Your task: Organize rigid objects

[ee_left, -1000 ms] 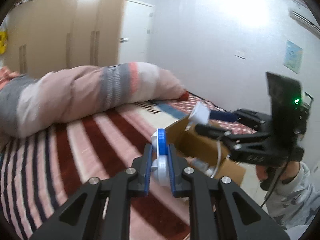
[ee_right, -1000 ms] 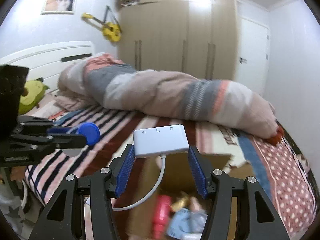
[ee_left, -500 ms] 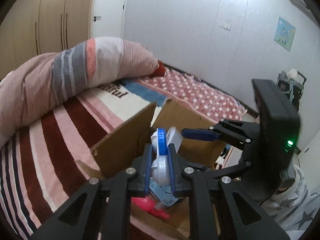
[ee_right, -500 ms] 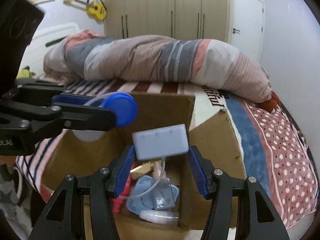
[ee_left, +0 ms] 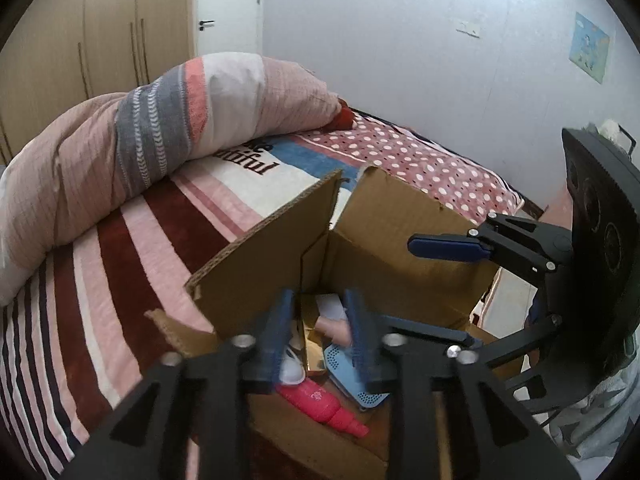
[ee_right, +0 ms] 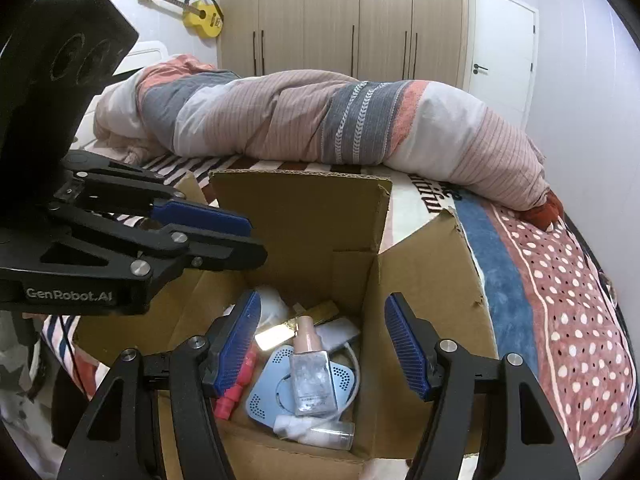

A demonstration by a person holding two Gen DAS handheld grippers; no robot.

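The left tongs (ee_left: 320,332) hang over the open cardboard box (ee_right: 424,264) on the bed (ee_left: 120,280), blue pads parted and empty. The right tongs (ee_right: 322,344) are also spread wide above the box, holding nothing. Inside lie a pink bottle (ee_left: 320,404), a light-blue perforated device (ee_right: 272,384), a clear bottle with a beige cap (ee_right: 310,372) resting on that device, a white adapter with its cable (ee_right: 340,332) and a small white spray bottle (ee_right: 316,434). A rolled striped duvet (ee_right: 320,120) lies behind the box.
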